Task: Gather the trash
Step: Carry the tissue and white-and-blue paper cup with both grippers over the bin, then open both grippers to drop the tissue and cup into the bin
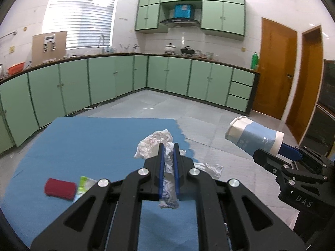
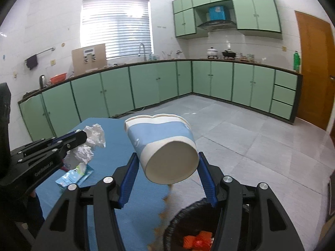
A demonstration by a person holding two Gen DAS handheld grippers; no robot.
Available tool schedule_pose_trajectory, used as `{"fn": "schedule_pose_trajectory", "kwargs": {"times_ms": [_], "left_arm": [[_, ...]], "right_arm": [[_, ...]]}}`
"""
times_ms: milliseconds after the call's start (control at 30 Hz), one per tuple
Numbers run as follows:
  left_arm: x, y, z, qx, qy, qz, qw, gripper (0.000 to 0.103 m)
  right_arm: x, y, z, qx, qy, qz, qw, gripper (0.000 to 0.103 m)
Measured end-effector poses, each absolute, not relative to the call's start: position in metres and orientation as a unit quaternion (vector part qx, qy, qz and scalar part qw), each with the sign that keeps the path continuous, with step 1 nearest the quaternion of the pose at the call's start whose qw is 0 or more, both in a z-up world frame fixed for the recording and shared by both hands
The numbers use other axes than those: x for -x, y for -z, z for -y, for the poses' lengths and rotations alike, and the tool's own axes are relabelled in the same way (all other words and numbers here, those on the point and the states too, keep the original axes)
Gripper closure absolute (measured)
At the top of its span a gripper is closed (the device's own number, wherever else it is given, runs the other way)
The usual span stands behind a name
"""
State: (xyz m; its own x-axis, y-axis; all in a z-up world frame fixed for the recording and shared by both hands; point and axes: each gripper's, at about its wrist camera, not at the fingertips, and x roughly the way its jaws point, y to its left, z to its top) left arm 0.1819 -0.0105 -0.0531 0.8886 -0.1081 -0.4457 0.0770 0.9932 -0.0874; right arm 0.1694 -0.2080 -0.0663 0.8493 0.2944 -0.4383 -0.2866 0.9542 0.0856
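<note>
The right tongs (image 2: 167,179) are gripping the paper cup (image 2: 163,148) on its side, just past the table's (image 1: 83,142) right edge and above the black bin (image 2: 180,226) (some orange scraps already lying inside). The left tongs (image 1: 168,167) are pinching crumpled tissue (image 1: 155,144), nearly shut, over the table near that same edge. Judging by this, binning is underway; next, the right tongs need opening over the bin.
</note>
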Motion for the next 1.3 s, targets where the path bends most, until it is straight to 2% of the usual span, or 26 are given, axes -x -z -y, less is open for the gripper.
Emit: {"fn": "schedule_pose_trajectory", "kwargs": {"times_ms": [733, 1300], "left_arm": [[-0.177, 0.093, 0.132, 0.018, 0.169, -0.259, 0.951, 0.096], [-0.2, 0.138, 0.175, -0.009, 0.201, -0.309, 0.93, 0.096]], "right_arm": [[-0.135, 0.09, 0.315, -0.033, -0.042, -0.256, 0.965, 0.047], [-0.147, 0.139, 0.356, -0.053, -0.013, -0.309, 0.95, 0.047]]}}
